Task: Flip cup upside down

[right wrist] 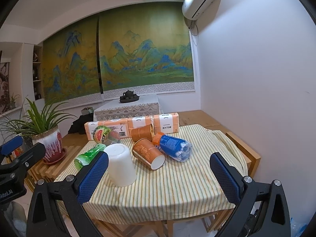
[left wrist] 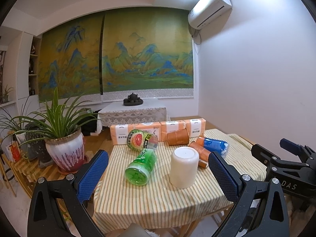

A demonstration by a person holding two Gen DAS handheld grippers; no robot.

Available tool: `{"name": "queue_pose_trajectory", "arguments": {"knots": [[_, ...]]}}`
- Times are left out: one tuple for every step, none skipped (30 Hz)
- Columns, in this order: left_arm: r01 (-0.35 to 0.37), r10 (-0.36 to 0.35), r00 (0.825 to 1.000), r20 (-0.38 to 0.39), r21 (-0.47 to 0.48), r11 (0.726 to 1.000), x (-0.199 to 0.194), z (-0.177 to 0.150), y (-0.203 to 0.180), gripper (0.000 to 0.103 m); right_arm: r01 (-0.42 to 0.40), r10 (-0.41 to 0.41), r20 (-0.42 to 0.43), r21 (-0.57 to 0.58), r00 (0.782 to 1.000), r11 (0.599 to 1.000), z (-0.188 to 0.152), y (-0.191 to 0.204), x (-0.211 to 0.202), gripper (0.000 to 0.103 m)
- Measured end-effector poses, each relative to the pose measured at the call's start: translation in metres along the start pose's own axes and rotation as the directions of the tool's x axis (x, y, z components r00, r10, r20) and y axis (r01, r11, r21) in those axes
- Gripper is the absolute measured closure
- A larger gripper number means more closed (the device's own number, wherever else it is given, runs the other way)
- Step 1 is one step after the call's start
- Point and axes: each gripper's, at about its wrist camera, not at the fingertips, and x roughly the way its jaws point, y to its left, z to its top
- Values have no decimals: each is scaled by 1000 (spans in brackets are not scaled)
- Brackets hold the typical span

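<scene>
Standing base-up on the striped tablecloth (left wrist: 158, 197), white cup (left wrist: 184, 166) looks flipped; your left gripper (left wrist: 158, 169) and right gripper (right wrist: 159, 173) gape empty, cup just ahead.

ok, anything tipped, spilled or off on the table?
Yes. Two green bottles, a blue bottle and two orange paper cups lie on their sides on the striped cloth. No spill shows. The white cup stands base up. Both grippers are open and empty.
</scene>
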Motion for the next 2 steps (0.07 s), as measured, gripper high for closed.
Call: {"name": "queue_pose_trajectory", "arguments": {"knots": [[-3, 3, 1000, 2, -5, 1000, 0, 0, 1, 1, 0, 0, 1, -1, 1000, 1000, 0, 0, 0, 2], [-1, 1, 1000, -1, -16, 1000, 1, 0, 3, 1, 1, -1, 1, 0, 1000, 1000, 0, 0, 0, 2]]}}
